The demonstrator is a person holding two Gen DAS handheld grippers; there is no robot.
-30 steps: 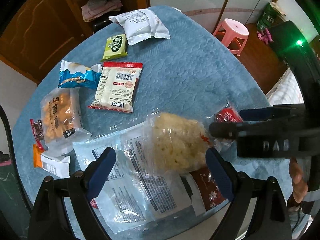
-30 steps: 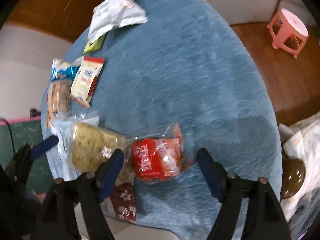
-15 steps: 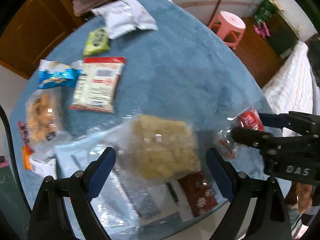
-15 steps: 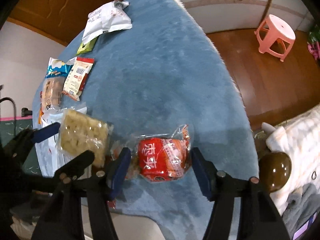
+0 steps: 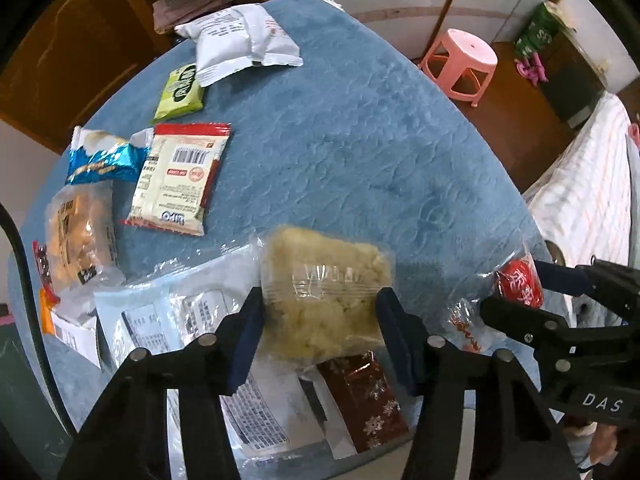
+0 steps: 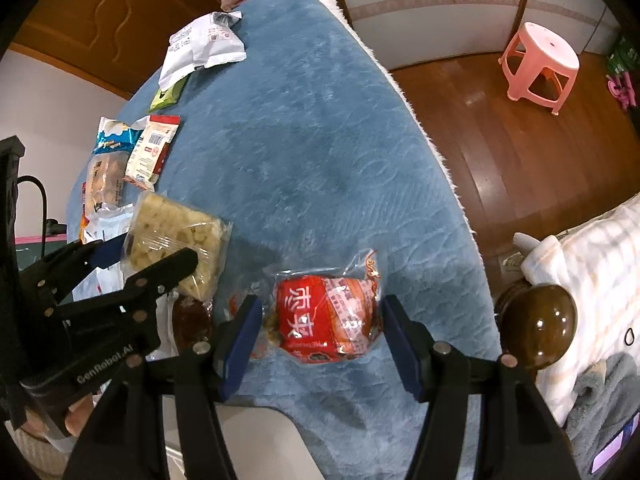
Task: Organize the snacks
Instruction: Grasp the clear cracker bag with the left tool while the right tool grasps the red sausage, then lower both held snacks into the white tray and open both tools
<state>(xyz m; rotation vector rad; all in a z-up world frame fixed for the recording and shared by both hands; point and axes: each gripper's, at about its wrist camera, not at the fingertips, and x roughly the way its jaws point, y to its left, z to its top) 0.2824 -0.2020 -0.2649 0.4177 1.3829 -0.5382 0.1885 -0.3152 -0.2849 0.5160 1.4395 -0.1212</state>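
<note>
A clear pack of pale puffed snack (image 5: 324, 300) sits between the fingers of my left gripper (image 5: 320, 320), which points straight down over the near edge of the blue-clothed table (image 5: 360, 140). Its jaws are closing and both blue pads touch the pack's sides. The right wrist view shows the same pack (image 6: 176, 240) in the left gripper (image 6: 148, 256). My right gripper (image 6: 320, 332) is shut on a red snack pack (image 6: 320, 316) in clear wrapping, just above the cloth. In the left wrist view that red pack (image 5: 520, 284) hangs in the right gripper (image 5: 516, 288), to the right.
Along the table's left side lie a white bag (image 5: 244, 40), a green packet (image 5: 180, 92), a red-and-white packet (image 5: 180, 176), a blue packet (image 5: 104, 160) and a clear bag of biscuits (image 5: 80, 232). A flat white bag (image 5: 160, 312) and a dark red packet (image 5: 360, 396) lie under the left gripper. A pink stool (image 5: 460, 64) stands on the floor beyond.
The left jaws have closed in onto the pale snack pack. The right jaws closed on the red pack and carried it a little up and to the right, away from the pale pack.
</note>
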